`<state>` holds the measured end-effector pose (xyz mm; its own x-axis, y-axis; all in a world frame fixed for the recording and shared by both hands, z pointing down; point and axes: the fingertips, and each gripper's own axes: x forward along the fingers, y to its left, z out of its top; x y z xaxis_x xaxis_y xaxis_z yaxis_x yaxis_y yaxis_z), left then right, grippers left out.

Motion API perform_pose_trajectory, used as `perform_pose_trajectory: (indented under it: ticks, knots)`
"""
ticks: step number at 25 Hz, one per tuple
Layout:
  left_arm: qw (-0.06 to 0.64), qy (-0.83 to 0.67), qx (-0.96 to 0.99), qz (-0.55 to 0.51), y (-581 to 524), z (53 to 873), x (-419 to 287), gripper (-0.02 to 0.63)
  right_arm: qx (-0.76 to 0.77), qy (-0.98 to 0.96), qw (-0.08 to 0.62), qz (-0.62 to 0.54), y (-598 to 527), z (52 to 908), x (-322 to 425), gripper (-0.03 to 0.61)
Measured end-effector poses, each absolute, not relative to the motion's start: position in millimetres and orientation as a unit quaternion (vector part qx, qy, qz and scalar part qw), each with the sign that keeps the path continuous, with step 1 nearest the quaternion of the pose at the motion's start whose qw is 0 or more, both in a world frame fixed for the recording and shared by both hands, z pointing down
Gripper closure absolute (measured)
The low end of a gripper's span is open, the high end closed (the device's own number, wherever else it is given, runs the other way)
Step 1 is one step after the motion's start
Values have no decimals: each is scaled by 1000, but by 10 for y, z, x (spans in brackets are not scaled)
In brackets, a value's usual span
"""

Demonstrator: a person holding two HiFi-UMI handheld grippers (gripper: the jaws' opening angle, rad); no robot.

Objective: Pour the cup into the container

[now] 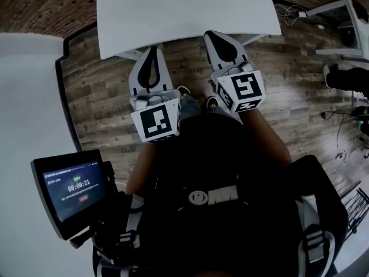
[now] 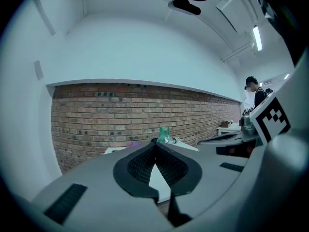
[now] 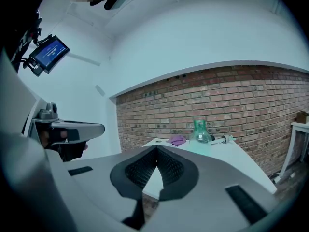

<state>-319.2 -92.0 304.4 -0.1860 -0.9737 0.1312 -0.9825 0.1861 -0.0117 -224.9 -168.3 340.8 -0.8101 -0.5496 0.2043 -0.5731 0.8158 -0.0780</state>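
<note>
The white table point(image 1: 184, 16) stands before a brick wall point(image 3: 231, 95). The left gripper point(image 1: 153, 49) and right gripper point(image 1: 211, 34) hover at its near edge, each with jaws pressed together on nothing. The green flask-shaped container point(image 3: 201, 131) stands toward the far edge, with a purple cloth point(image 3: 177, 140) just beside it.

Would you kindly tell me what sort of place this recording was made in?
Probably an indoor lab or workshop room: a brick wall, a white table bearing a green flask, and a wood-plank floor.
</note>
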Motion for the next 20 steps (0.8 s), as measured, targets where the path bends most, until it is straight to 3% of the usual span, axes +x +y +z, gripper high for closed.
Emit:
perform_pose_trajectory:
  ticks: [8,20]
  knots:
    - [67,-767,637,30,-1083,3124,-3575,611,304,-945,104,57,-1802,3392,-2508,583]
    - [76,-765,637,52,-2046,3139,-3334,611,297,-946,104,74,-2695,3449,-2263,583]
